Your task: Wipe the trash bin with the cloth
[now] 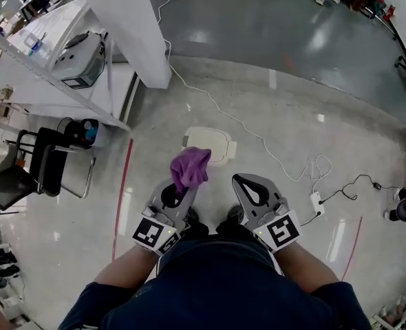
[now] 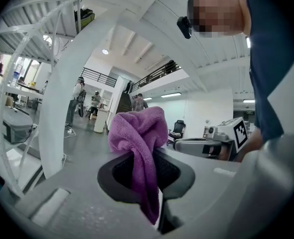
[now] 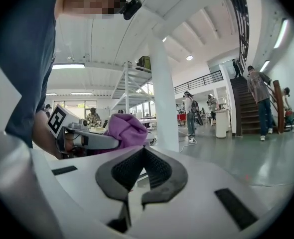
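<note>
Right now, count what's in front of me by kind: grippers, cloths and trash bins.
Grippers: 2, the left gripper and the right gripper
purple cloth: 1
white trash bin: 1
Total: 4

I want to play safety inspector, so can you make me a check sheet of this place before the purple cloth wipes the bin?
Surface: glossy grey floor with red line marks.
Job's things: bunched purple cloth; white rounded-square trash bin on the floor ahead, not touched.
Clutter: black chair at the left.
Grippers: left gripper shut on the cloth; right gripper shut, nothing in it.
Cables: thin white cable runs past the bin towards a white power strip.
Surroundings: white pillar, white shelf rack; people far off.
</note>
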`<control>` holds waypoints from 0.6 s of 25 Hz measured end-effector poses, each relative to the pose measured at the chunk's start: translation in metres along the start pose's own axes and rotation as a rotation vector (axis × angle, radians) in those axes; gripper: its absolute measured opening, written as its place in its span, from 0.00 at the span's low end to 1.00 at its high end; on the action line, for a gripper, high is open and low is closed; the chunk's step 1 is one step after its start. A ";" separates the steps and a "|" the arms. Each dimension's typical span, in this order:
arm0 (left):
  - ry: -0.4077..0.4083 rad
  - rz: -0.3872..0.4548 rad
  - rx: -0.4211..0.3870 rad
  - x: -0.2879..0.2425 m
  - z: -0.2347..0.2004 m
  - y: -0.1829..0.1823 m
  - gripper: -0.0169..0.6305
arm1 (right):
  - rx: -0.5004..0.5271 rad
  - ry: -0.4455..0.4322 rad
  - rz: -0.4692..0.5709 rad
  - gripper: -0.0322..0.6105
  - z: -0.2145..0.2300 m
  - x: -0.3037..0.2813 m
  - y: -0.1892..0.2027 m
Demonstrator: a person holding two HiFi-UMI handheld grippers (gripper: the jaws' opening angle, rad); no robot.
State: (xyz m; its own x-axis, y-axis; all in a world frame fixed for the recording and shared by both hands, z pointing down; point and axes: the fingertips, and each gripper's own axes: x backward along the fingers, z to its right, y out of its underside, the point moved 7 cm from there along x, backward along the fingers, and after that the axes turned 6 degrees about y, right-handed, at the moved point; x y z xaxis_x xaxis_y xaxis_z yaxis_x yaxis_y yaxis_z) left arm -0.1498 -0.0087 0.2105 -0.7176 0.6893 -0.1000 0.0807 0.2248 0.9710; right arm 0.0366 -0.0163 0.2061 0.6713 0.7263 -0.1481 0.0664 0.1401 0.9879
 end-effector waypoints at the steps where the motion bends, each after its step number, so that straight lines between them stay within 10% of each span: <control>1: -0.020 -0.005 -0.007 -0.007 -0.006 0.005 0.09 | -0.001 -0.001 0.002 0.06 0.009 -0.004 0.004; 15: -0.139 -0.133 -0.125 -0.064 -0.112 0.122 0.09 | -0.053 0.084 0.007 0.06 0.063 -0.041 0.108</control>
State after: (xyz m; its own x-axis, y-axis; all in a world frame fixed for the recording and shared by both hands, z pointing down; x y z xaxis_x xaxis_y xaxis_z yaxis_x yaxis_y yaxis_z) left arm -0.1717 -0.1030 0.3593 -0.6133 0.7494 -0.2494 -0.1006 0.2391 0.9658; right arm 0.0627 -0.0733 0.3213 0.6069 0.7811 -0.1468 0.0214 0.1685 0.9855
